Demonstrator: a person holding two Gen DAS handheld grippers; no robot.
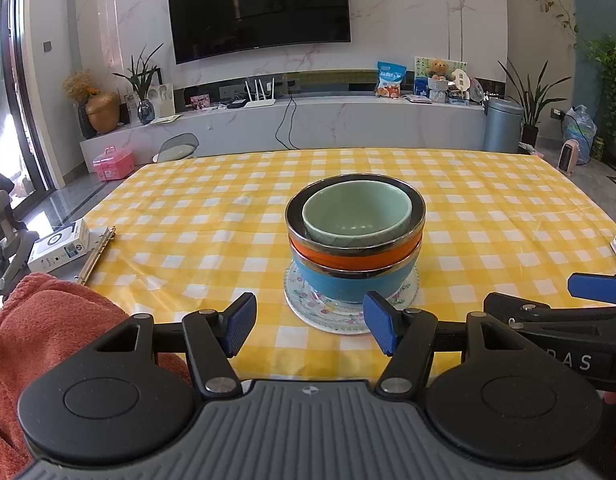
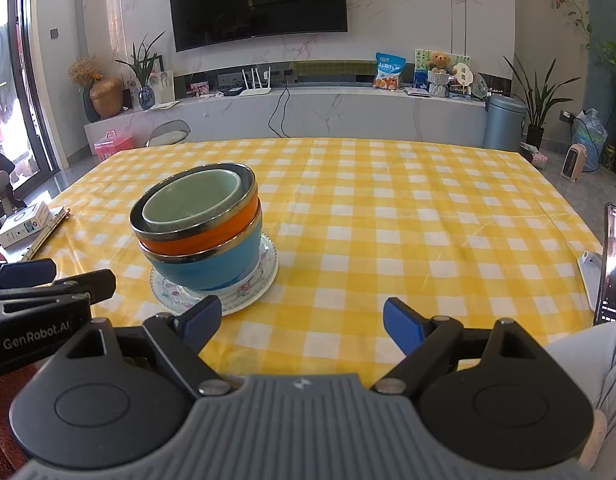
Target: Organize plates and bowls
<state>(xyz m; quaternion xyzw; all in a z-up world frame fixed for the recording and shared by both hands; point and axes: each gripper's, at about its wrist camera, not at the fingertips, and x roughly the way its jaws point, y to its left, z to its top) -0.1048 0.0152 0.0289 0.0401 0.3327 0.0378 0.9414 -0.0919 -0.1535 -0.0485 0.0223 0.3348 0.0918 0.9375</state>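
Note:
A stack stands on the yellow checked table: a pale green bowl [image 1: 356, 212] sits inside an orange bowl [image 1: 356, 258], which sits in a blue bowl [image 1: 348, 284], on flowered plates [image 1: 320, 312]. The stack also shows in the right wrist view: green bowl [image 2: 192, 204], orange bowl [image 2: 212, 234], blue bowl [image 2: 216, 264], plates [image 2: 264, 276]. My left gripper [image 1: 310, 326] is open and empty, just in front of the plates. My right gripper [image 2: 302, 322] is open and empty, to the right of the stack near the table's front edge.
A white box [image 1: 60, 250] and a gold binder clip bar [image 1: 96, 254] lie at the table's left edge. A phone on a stand [image 2: 612, 264] stands at the right edge. An orange towel [image 1: 48, 328] lies at the near left.

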